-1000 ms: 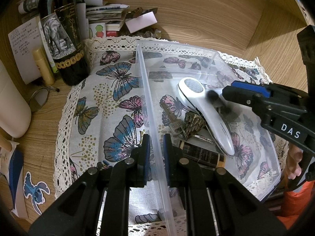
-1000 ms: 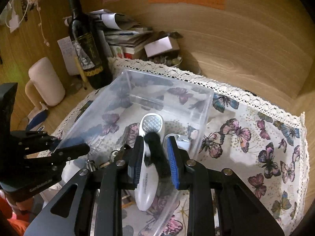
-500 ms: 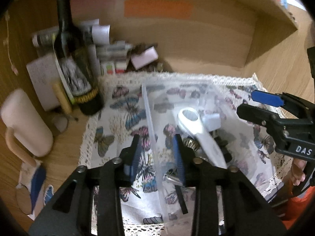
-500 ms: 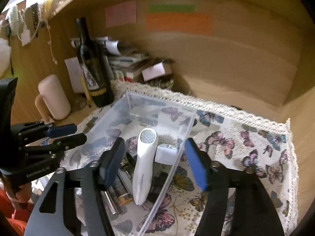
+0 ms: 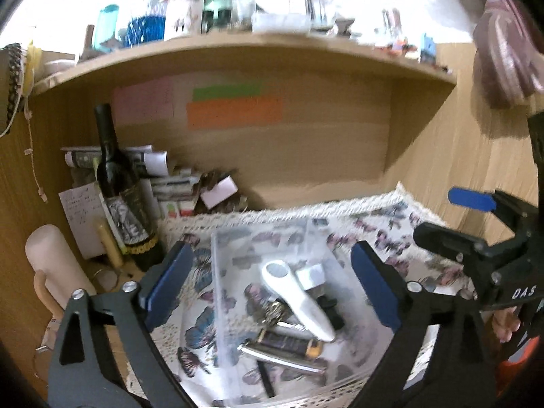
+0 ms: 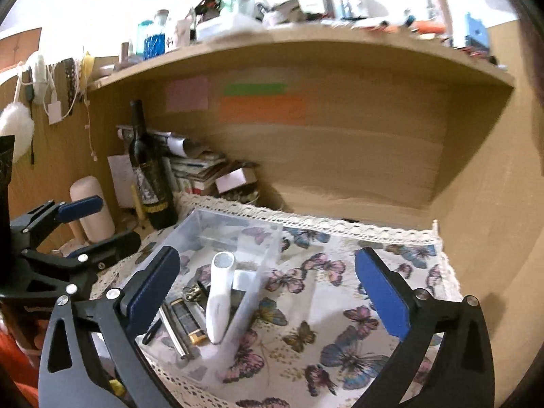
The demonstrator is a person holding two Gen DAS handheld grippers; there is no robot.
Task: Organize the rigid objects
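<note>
- Right wrist view alone shows us bare butterfly-print cloth (image 6: 340, 306) beside the clear plastic bin (image 6: 268, 238).
- Our left gripper (image 5: 272, 282) and right gripper (image 6: 268, 285) hang spread wide, released, above it.

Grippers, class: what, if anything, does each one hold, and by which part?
Nothing. The left gripper and the right gripper are both open above the clear box.

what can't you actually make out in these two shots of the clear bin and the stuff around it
- Top shelf clutter: both views, blurred and washed out by glare; items unidentifiable.
- Sticky notes: both views, writing too blurred to read.
- Keys in the clear bin: too small to count.
- Black item: left wrist view, half hidden behind the white handheld device.
- Bin's near end: left wrist view, cut off by the left gripper.
- Wine bottle label: illegible.
</note>
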